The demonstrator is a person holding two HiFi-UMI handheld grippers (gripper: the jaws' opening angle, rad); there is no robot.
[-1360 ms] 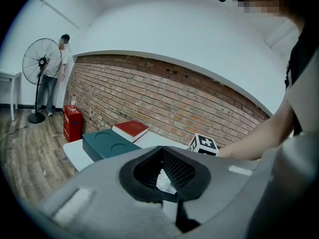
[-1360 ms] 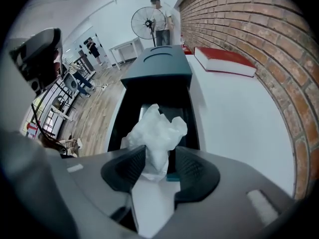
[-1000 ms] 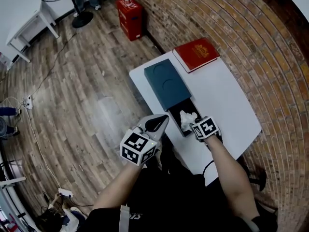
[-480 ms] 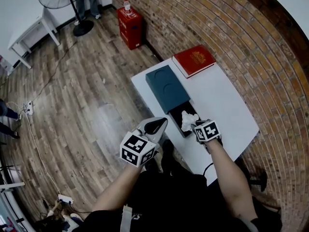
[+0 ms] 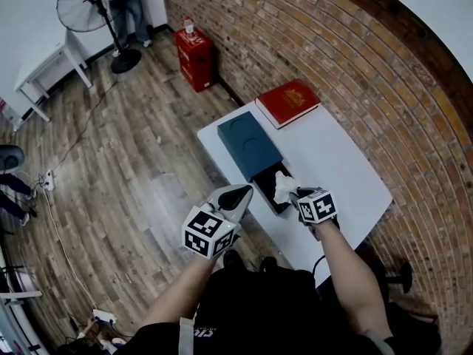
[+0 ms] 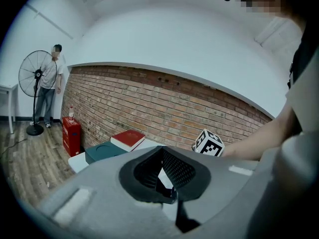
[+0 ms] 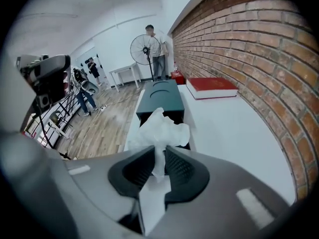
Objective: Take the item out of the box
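Note:
A dark teal box lies on the white table, with its black drawer pulled out toward me. A crumpled white paper rises out of the drawer. My right gripper is closing its jaws, and the pads pinch the paper's near end. The rest of the paper bunches above the drawer, with the box behind it. My left gripper is shut with nothing in it and hangs off the table's near left edge, beside the drawer.
A red book lies at the table's far end against the brick wall. On the wooden floor to the far left stand a red crate, a pedestal fan and a person.
The white paper now stands a little higher over the drawer, with the right gripper close behind it. The left gripper has hardly moved.

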